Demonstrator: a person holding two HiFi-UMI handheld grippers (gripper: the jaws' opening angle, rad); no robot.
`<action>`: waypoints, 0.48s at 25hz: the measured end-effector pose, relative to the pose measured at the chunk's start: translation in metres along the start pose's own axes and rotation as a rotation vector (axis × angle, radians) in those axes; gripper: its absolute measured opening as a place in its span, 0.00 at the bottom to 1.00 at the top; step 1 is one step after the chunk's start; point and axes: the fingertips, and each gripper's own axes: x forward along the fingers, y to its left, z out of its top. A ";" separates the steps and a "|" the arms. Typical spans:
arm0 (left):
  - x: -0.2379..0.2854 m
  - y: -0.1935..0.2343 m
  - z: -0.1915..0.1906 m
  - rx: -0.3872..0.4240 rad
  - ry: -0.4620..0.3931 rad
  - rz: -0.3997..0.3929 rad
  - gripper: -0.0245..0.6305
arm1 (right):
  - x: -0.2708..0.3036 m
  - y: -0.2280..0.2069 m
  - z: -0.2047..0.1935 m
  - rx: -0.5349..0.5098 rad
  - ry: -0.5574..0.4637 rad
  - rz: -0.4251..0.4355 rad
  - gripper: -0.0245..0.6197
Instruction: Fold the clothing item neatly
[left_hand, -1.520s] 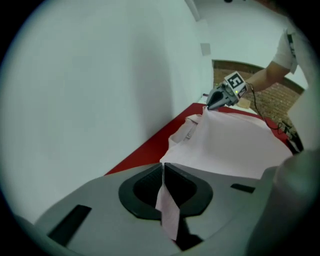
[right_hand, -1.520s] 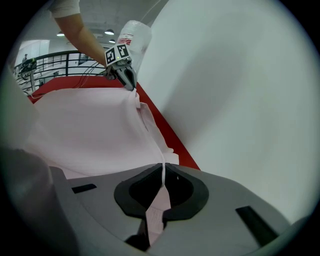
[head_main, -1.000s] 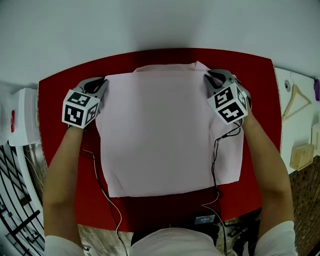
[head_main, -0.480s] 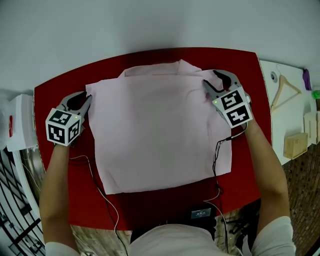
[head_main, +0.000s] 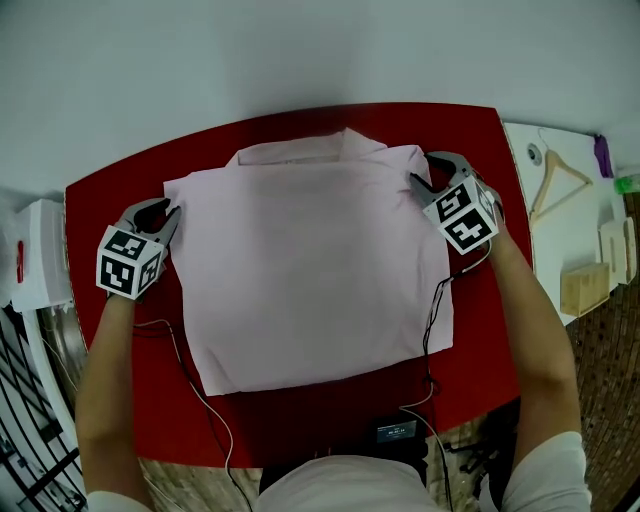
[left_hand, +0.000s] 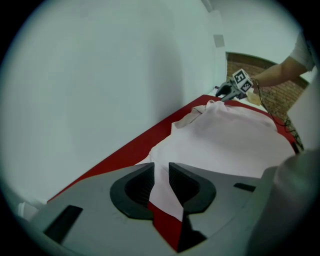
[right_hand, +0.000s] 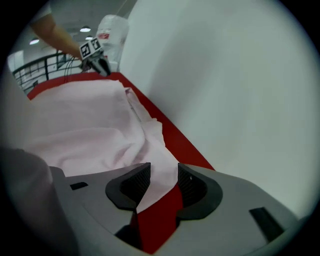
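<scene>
Presently, in the head view, the pink garment (head_main: 315, 270) lies folded to a rough rectangle across the middle of the red table (head_main: 110, 195), with a collar-like ridge bunched at its upper edge. The left gripper (head_main: 160, 212) stands at the cloth's upper left corner and the right gripper (head_main: 426, 172) at its upper right; both have just been opening. In the left gripper view the jaws stand narrowly apart, with a cloth corner showing in the gap and no pad pressing it. In the right gripper view the jaws stand wider, again over a loose corner, unclamped. Judged risk: a pad catching either corner on withdrawal would drag the fold askew. The cable (head_main: 428, 320) along the cloth's right edge could likewise snag and lift it.
</scene>
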 end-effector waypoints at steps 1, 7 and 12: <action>0.004 0.004 0.000 0.016 0.011 0.000 0.14 | 0.004 -0.002 -0.002 -0.052 0.022 0.000 0.30; 0.029 0.020 -0.011 0.045 0.083 -0.017 0.17 | 0.040 0.000 -0.013 -0.117 0.142 0.119 0.30; 0.042 0.012 -0.016 0.013 0.078 -0.061 0.06 | 0.041 0.001 -0.018 -0.025 0.192 0.194 0.08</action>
